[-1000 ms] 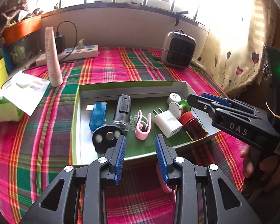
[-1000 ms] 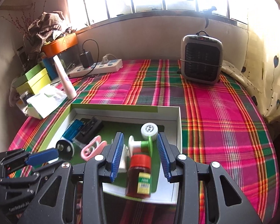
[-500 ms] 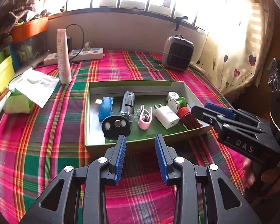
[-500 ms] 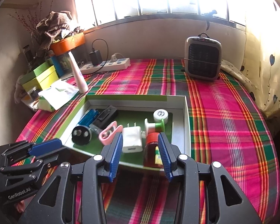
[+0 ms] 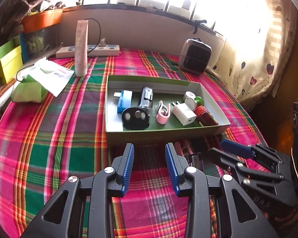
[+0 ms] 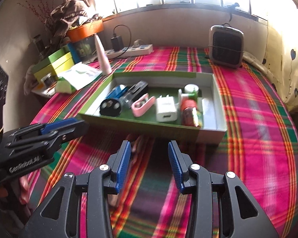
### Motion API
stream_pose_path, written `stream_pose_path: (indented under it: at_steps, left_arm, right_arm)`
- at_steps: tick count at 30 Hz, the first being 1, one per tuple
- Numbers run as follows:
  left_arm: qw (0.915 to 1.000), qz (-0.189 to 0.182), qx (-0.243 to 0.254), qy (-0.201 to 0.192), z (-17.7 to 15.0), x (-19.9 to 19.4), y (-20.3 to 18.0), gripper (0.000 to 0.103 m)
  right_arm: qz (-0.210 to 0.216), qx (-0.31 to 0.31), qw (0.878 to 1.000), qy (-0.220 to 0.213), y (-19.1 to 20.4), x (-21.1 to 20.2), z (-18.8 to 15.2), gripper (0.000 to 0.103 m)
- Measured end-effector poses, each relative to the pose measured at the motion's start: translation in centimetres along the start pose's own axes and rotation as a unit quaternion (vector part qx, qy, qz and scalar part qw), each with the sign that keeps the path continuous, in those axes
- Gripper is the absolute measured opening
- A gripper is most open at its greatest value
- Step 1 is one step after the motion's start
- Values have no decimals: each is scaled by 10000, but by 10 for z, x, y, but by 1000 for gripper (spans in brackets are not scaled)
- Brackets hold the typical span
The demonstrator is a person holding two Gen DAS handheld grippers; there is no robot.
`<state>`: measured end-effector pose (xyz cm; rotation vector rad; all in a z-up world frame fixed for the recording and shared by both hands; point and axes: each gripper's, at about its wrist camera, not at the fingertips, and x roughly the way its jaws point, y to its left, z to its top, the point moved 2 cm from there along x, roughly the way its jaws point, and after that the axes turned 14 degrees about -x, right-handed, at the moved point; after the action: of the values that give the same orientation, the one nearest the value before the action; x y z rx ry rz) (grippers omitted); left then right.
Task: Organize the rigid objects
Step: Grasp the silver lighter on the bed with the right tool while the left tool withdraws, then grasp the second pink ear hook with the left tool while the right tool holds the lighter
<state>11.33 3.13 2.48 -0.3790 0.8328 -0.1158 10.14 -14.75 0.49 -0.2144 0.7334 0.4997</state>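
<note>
Both tongs are released and carry nothing: the left tongs (image 5: 149,165) and the right tongs (image 6: 149,163) hover side by side over the plaid worktop (image 5: 49,138), just short of the near wall of the green tray (image 5: 164,133). Inside it lie a blue block (image 5: 125,99), a black device (image 5: 138,111), a pink clip (image 5: 163,113), a white charger (image 5: 184,113), a red bottle (image 6: 189,113) and a small white spool (image 6: 191,88). Everything looks gathered, so the sorting seems near its end; any next move would call for reaching over that near wall. Beyond stand a heater (image 6: 226,46), a power strip (image 5: 89,50) and a pale tube (image 5: 81,47), well clear.
</note>
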Motion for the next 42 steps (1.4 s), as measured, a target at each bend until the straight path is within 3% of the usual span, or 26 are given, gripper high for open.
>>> stream_pose_path:
  at_steps: [10, 31, 40, 42]
  left_arm:
    - [9999, -25, -107, 66, -7, -3, 8, 32]
    - [9998, 6, -122, 144, -12, -2, 11, 32]
    - [9998, 3, -93, 175, -13, 0, 8, 32]
    - [9998, 9, -91, 178, -13, 1, 8, 32]
  right_arm:
    - [215, -195, 9995, 148, 29, 4, -12, 41]
    - [138, -343, 9984, 420, 44, 18, -22, 40]
    - [194, -193, 9990, 356, 39, 16, -23, 23]
    - [230, -197, 9990, 332, 39, 16, -22, 23]
